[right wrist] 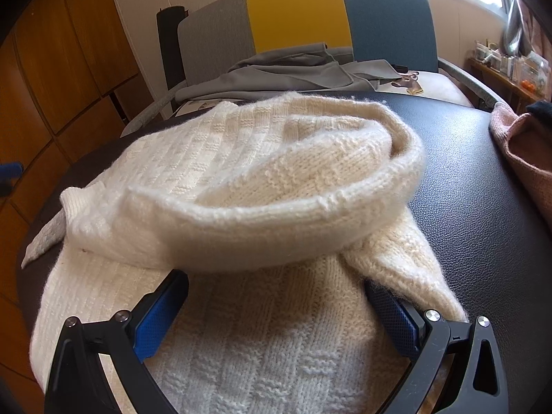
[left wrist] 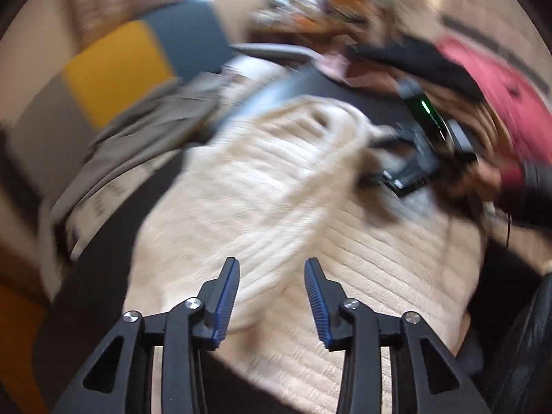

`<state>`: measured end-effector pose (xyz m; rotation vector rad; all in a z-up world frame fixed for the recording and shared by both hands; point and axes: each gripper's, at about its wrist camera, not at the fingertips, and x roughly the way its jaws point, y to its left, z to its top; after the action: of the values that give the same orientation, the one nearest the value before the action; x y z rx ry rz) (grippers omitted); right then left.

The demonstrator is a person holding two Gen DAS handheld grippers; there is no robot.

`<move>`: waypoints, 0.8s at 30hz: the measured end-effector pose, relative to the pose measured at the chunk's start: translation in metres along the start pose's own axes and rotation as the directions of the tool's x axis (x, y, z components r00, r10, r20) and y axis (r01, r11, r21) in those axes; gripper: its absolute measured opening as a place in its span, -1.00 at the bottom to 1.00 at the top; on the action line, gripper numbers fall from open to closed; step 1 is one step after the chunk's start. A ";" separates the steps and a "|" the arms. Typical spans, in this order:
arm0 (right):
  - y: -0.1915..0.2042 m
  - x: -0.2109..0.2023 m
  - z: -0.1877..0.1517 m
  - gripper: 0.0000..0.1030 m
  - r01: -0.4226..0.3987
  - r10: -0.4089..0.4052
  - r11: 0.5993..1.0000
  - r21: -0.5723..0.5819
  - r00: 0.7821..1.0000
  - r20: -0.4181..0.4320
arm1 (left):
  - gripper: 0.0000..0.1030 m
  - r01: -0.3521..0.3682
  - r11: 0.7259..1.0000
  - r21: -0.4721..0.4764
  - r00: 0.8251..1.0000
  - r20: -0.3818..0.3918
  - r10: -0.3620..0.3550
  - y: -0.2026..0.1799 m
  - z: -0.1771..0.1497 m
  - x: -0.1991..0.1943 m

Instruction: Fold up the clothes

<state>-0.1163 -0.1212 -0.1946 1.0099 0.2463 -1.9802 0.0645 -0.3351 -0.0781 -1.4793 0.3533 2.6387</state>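
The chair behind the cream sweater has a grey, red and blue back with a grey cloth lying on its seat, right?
Not quite: the middle panel of the chair is yellow, not red, as the right wrist view shows. The grey cloth does lie on its seat, behind the cream sweater.

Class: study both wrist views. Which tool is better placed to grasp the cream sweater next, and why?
Right. The right tool is open, its fingers under the cream sweater fold. The left tool, also open, hangs above it.
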 end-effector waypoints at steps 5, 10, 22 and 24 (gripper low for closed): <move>-0.001 -0.001 0.000 1.00 -0.011 0.011 1.000 0.008 1.000 0.007 | 0.00 0.153 0.980 0.126 0.986 -0.083 -0.143 -0.008 0.044 0.040; -0.008 -0.003 -0.001 1.00 -0.049 0.049 0.998 0.035 0.999 0.022 | 0.07 0.281 0.939 0.199 0.951 -0.193 -0.243 -0.019 0.078 0.086; -0.017 -0.005 -0.001 1.00 -0.124 0.119 0.988 0.087 0.991 0.056 | -0.77 0.416 0.895 0.162 0.892 -0.265 -0.367 -0.029 0.099 0.134; -0.017 -0.005 -0.002 1.00 -0.125 0.120 0.988 0.089 0.991 0.056 | -0.83 0.415 0.908 0.054 0.905 -0.133 -0.405 -0.006 0.097 0.114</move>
<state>-0.1274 -0.1070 -0.1956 1.0073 0.0638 -1.9164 -0.0747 -0.3089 -0.1266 -1.4958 0.1342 2.1879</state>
